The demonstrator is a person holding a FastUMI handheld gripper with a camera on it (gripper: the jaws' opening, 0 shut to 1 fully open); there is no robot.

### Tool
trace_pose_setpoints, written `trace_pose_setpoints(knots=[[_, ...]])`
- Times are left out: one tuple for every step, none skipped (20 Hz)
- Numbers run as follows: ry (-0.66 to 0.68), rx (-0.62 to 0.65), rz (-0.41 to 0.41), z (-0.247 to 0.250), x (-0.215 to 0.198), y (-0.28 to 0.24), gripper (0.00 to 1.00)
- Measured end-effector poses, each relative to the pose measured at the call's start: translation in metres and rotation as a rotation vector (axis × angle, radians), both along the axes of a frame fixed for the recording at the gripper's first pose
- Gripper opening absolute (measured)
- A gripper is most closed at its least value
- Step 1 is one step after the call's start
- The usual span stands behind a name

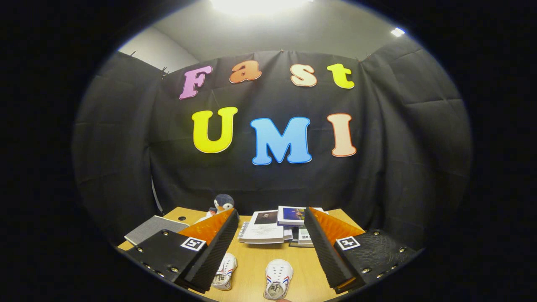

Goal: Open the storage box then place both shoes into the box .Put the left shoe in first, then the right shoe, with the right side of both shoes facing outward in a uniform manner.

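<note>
Two small white shoes with red and blue side stripes lie on the wooden table (pixel 256 268), toes pointing away from me. One shoe (pixel 224 272) sits close beside the left finger, partly hidden by it. The other shoe (pixel 278 279) lies between the two fingers, nearer the right one. My gripper (pixel 272 218) is open wide, held above the table, with nothing between its fingers. No finger touches either shoe.
Beyond the fingers a pile of books and booklets (pixel 268 226) lies at the table's back. A plush penguin (pixel 221 204) stands behind the left finger. A grey notebook (pixel 149 228) lies off to the left by the table's edge.
</note>
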State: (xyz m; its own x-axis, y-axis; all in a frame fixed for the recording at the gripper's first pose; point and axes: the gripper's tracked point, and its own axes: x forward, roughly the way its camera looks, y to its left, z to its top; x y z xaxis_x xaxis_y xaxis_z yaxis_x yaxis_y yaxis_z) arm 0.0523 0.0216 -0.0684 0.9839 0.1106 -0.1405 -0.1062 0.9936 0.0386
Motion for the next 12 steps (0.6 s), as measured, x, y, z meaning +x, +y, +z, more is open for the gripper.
trace_pose_setpoints(knots=[[0.011,0.014,0.025,-0.006,0.003,0.007,0.97],[0.022,0.025,0.046,-0.011,0.007,0.014,0.97],[0.035,0.034,0.064,-0.017,0.010,0.020,0.97],[0.050,0.046,0.087,-0.022,0.013,0.027,0.97],[0.064,0.058,0.111,-0.029,0.016,0.035,0.97],[0.083,0.069,0.134,-0.036,0.019,0.043,0.97],[0.104,0.081,0.165,-0.044,0.022,0.052,0.97],[0.125,0.096,0.196,-0.052,0.025,0.062,0.97],[0.149,0.110,0.225,-0.060,0.028,0.071,0.97],[0.172,0.127,0.250,-0.068,0.032,0.078,0.97],[0.198,0.147,0.275,-0.076,0.034,0.087,0.97],[0.222,0.169,0.298,-0.083,0.036,0.095,0.97]])
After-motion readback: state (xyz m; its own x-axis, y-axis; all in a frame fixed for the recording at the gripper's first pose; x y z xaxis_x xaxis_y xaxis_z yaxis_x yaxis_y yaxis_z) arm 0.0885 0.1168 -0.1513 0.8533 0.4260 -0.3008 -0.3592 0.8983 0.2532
